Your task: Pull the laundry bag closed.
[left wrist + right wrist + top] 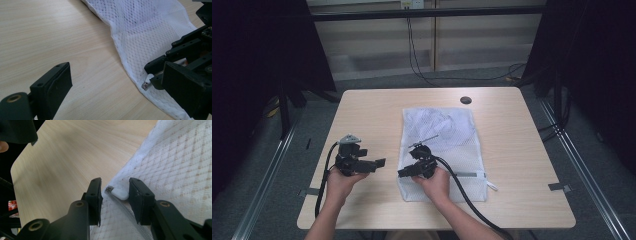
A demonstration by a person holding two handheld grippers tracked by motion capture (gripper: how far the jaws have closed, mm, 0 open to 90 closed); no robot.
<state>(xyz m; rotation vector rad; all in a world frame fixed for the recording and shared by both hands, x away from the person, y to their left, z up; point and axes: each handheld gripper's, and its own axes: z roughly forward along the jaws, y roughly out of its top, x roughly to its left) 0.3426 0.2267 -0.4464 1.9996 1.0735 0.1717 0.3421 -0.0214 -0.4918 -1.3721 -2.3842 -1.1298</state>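
Right tongs [115,192] parted around the mesh bag's [180,165] zipper pull [120,194]; left tongs [117,85] open.

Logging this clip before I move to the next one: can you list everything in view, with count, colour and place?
Mesh laundry bag: one, white, flat on the table right of centre.
Zipper pull: one, white, at the bag's near left corner, between the right gripper's jaws, not yet pinched.
Table: one, light wood.
Round hole cover: one, black, far side of the tabletop.
Tape marks: two, grey, at the table's left and right edges.
Cables: several, black, on the floor beyond the table.
Left gripper: one, black, left of the bag, jaws apart, empty.
Right gripper: one, black, over the bag's corner, jaws apart.
Hands: two, holding the grippers.
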